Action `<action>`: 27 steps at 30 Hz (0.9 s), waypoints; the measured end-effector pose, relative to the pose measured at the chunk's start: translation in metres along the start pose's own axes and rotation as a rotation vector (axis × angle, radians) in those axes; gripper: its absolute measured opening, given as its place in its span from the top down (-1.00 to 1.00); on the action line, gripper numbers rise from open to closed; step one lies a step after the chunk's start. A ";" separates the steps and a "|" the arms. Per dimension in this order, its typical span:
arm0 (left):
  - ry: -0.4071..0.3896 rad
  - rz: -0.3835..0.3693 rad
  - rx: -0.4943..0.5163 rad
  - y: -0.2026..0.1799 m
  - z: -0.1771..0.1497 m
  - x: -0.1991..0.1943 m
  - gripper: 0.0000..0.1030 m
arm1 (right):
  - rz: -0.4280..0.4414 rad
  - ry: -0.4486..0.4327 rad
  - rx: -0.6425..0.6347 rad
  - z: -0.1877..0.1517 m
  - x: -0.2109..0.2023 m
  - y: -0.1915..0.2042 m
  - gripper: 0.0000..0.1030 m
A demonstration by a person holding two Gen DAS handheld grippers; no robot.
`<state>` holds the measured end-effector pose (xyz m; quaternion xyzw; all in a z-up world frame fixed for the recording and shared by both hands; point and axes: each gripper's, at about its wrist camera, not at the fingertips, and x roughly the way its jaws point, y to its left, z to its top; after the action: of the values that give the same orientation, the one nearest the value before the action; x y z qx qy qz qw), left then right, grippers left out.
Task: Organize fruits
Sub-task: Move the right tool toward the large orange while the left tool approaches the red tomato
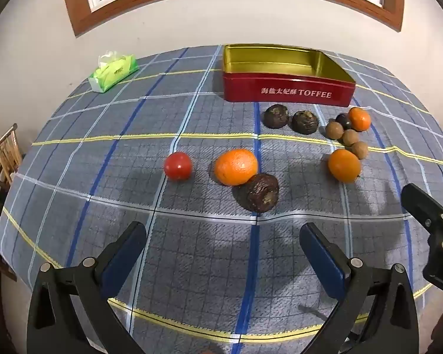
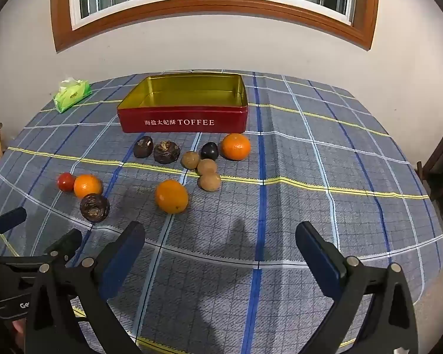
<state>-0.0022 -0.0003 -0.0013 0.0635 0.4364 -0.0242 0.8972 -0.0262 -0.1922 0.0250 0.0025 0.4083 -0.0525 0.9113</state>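
fruit is scattered on the checked cloth (image 2: 310,194) before the red toffee tin (image 2: 183,122): tomato (image 1: 177,165) leftmost, oranges, dark fruits, brown nuts rightward. left gripper (image 1: 223,236) and right gripper (image 2: 220,236) are held released, nothing grasped.

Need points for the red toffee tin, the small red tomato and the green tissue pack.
Red rectangular metal toffee tin (image 2: 183,122): right wrist view, on its lettered front wall.
Small round red tomato (image 1: 177,165): left wrist view, middle of its skin.
Green plastic tissue pack (image 1: 115,73): left wrist view, on its printed side.
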 end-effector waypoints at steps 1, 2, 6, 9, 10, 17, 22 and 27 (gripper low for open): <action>0.002 -0.004 -0.002 -0.001 -0.002 -0.001 -0.99 | 0.006 -0.002 0.005 0.000 0.000 -0.001 -0.95; 0.020 -0.027 -0.015 0.003 -0.004 0.001 -0.99 | 0.005 0.000 0.006 0.000 0.000 -0.002 -0.95; 0.075 -0.053 -0.023 0.005 -0.003 0.009 -0.99 | 0.003 0.008 0.010 0.000 -0.002 -0.002 -0.92; 0.086 -0.056 -0.018 0.002 -0.002 0.013 -0.99 | -0.001 0.009 0.005 -0.003 0.004 0.000 -0.88; 0.087 -0.052 -0.019 0.001 -0.003 0.015 -0.99 | 0.003 0.014 0.007 -0.003 0.006 0.000 -0.88; 0.082 -0.032 -0.016 0.002 -0.003 0.019 -0.98 | 0.030 0.044 0.011 -0.002 0.012 0.000 -0.66; 0.091 -0.031 -0.016 0.004 -0.004 0.019 -0.97 | 0.032 0.051 0.000 -0.002 0.014 0.004 -0.62; 0.099 -0.030 -0.016 0.003 -0.004 0.022 -0.96 | 0.032 0.055 -0.003 -0.001 0.015 0.006 -0.62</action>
<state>0.0082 0.0030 -0.0205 0.0509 0.4814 -0.0308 0.8745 -0.0163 -0.1876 0.0132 0.0090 0.4330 -0.0370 0.9006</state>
